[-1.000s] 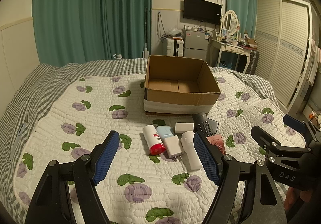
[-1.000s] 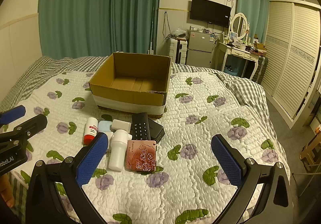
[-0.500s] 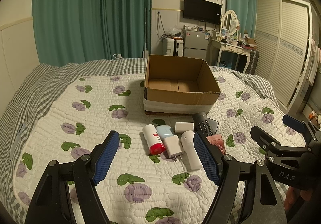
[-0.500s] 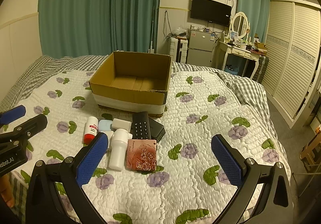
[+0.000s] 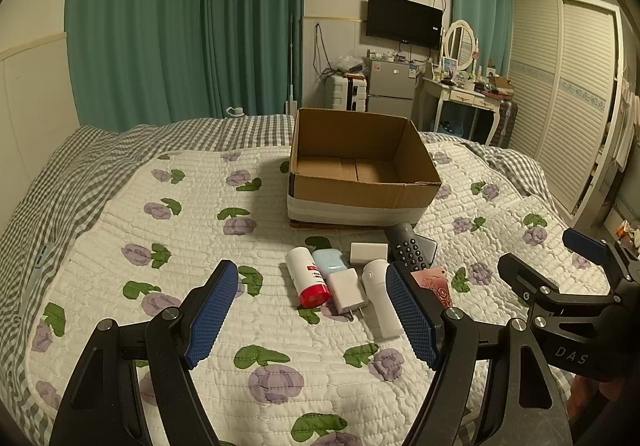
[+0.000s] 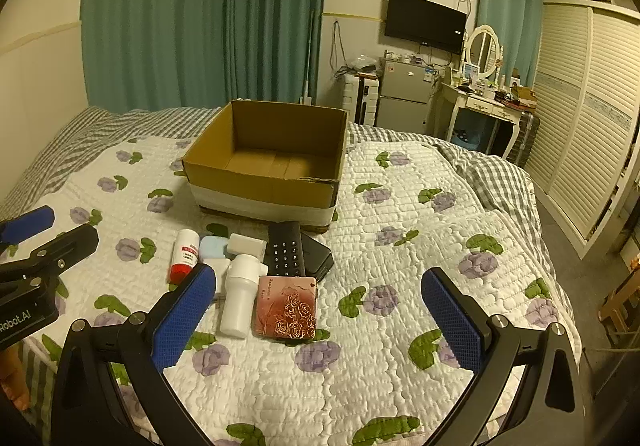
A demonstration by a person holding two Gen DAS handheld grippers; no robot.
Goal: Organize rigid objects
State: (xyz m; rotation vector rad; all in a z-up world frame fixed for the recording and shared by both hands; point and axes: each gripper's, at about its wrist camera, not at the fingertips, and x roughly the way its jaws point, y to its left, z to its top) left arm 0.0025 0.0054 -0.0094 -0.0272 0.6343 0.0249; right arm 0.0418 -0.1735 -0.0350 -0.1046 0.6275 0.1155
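An empty cardboard box (image 5: 360, 170) (image 6: 268, 166) stands on the quilted bed. In front of it lies a cluster: a white tube with a red cap (image 5: 308, 282) (image 6: 184, 256), a light blue case (image 5: 329, 262), a white charger plug (image 5: 347, 289), a white block (image 5: 369, 252), a white bottle (image 6: 240, 296), a black remote (image 6: 285, 248) and a pink rose-patterned card (image 6: 286, 306). My left gripper (image 5: 308, 316) is open and empty, hovering just before the cluster. My right gripper (image 6: 318, 320) is open and empty, over the card's near side.
The quilt (image 5: 192, 230) spreads wide to the left and right of the cluster. Green curtains, a wall TV (image 5: 404, 20), a small fridge, a dressing table and a slatted wardrobe (image 6: 592, 114) stand beyond the bed.
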